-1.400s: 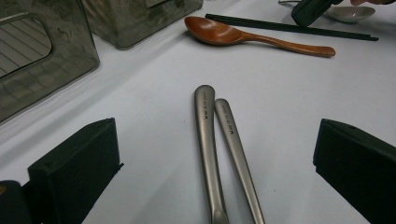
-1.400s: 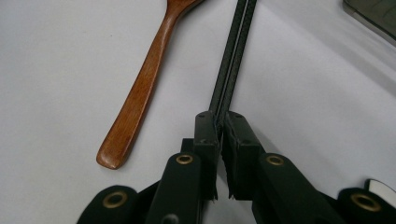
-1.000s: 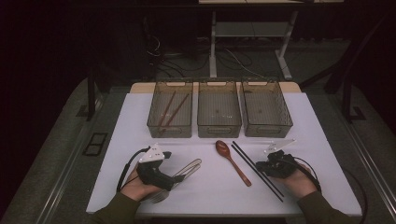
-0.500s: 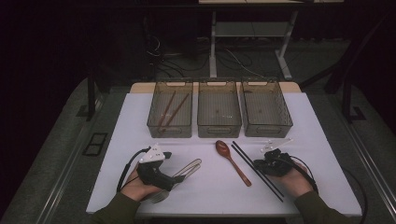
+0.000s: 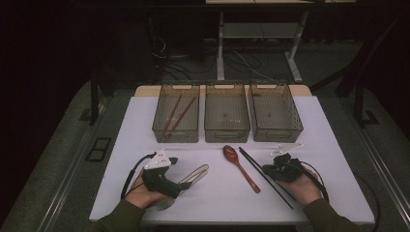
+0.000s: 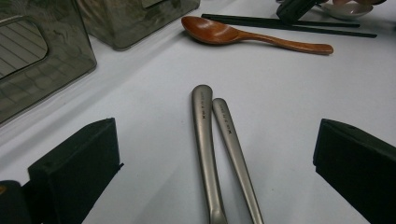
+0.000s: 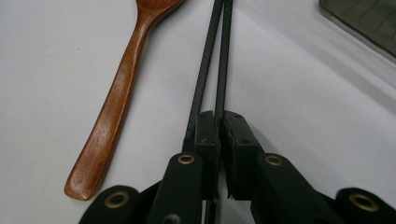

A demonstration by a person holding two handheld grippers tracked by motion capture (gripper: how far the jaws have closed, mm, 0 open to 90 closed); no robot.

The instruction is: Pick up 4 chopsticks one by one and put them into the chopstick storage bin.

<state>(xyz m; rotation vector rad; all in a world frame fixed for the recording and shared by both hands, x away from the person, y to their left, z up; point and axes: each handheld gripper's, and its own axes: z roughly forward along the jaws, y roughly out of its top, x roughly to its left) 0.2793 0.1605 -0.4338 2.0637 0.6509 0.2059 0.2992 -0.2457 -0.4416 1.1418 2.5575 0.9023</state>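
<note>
Right gripper [image 7: 218, 123] is down low on the white table [image 5: 319, 125], its jaws pinched together on the black chopsticks [image 7: 215, 56]. In the right gripper view the pads sit nearly together with the two black sticks caught between them, and the sticks run straight ahead from the pads, side by side. The jaws have just been closing a touch, with the chopsticks between them. From the high view the chopsticks [image 5: 265, 177] lie slanted on the table, the right gripper [image 5: 276, 170] at about their middle, on the right side of the table near the person's edge.

Just left of them lies the wooden spoon [image 5: 240, 167], on much the same slant, bowl toward the bins; in the right gripper view its handle [image 7: 112, 112] rests flat beside the sticks, close but apart.

Left gripper [image 5: 162, 166] rests on the left side of the table, jaws spread wide. Its own view shows two metal handles [image 6: 219, 149] lying flat between the pads, untouched by either; what the ends are I can't quite tell from here.

Across the back stand three clear bins in a row. The left bin [image 5: 158, 126] holds brown chopsticks [image 5: 175, 116].
</note>
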